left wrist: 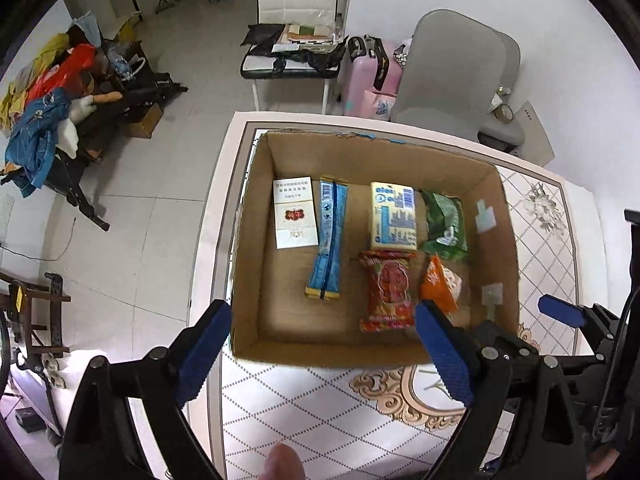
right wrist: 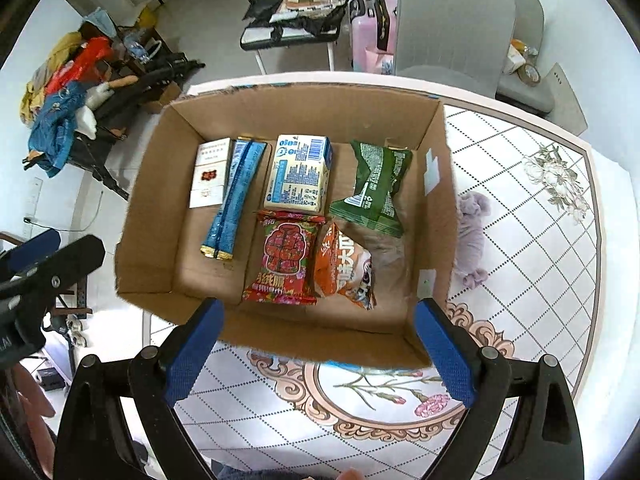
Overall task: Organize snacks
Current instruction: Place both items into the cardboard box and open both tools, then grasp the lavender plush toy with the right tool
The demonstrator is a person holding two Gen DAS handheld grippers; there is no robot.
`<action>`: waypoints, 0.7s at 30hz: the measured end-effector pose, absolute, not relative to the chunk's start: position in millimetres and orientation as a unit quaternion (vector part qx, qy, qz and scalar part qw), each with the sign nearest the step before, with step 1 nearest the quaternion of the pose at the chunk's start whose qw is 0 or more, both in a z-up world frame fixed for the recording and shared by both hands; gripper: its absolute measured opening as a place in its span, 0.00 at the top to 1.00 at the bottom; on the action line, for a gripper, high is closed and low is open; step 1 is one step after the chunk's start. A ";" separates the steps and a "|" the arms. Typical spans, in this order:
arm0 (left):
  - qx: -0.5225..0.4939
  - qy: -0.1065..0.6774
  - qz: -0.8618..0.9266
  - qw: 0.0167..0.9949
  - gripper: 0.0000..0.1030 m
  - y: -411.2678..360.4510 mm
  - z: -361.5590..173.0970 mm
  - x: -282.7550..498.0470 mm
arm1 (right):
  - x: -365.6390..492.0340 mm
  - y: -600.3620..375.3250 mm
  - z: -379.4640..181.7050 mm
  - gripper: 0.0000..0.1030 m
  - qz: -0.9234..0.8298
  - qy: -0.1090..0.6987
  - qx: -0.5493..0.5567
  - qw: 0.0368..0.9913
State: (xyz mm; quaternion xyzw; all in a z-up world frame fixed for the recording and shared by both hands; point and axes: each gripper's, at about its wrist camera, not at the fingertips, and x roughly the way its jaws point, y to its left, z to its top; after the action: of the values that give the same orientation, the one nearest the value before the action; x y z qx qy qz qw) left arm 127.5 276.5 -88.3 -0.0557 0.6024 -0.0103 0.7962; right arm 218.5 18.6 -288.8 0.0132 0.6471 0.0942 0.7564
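Observation:
An open cardboard box (left wrist: 256, 240) (right wrist: 160, 208) stands on the patterned table and holds several snacks. In it lie a white pack (left wrist: 295, 212) (right wrist: 210, 174), a long blue wrapper (left wrist: 329, 236) (right wrist: 236, 196), a cream and blue carton (left wrist: 394, 216) (right wrist: 298, 174), a green bag (left wrist: 445, 222) (right wrist: 374, 184), a red packet (left wrist: 390, 288) (right wrist: 286, 258) and an orange packet (left wrist: 440, 282) (right wrist: 344, 264). My left gripper (left wrist: 324, 354) hangs open above the box's near wall with nothing in it. My right gripper (right wrist: 320, 354) is open and bare too, above the same wall.
A grey chair (left wrist: 452, 68) (right wrist: 456, 24) and a white chair (left wrist: 296, 28) stand behind the table. A pink suitcase (left wrist: 370, 76) sits between them. A lilac cloth (right wrist: 472, 232) lies on the table (right wrist: 540, 260) right of the box. Clothes (left wrist: 48, 92) pile up at the left.

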 end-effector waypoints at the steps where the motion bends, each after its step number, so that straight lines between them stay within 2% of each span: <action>1: -0.059 0.600 -0.011 0.797 0.09 274.5 -84.9 123.3 | 213.6 16.2 -284.3 0.05 0.102 0.646 0.021 0.756; 10: -0.087 0.605 -0.005 0.792 0.09 242.6 -79.7 122.4 | 218.2 -66.1 -268.4 0.05 0.075 0.628 0.091 0.769; 14: -0.081 0.610 0.006 0.788 0.09 217.8 -97.1 140.5 | 247.4 -129.4 -307.0 0.05 0.002 0.647 0.109 0.755; 21: -0.064 0.657 0.003 0.751 0.09 177.6 -158.3 177.8 | 287.9 -174.3 -398.0 0.05 -0.030 0.700 0.154 0.697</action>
State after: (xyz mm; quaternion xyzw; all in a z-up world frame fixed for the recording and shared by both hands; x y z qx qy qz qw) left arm 177.8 177.6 -158.3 -0.0636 0.6569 0.0030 0.7513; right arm 287.9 -174.3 -398.0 0.1539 0.6997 -0.0300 0.6970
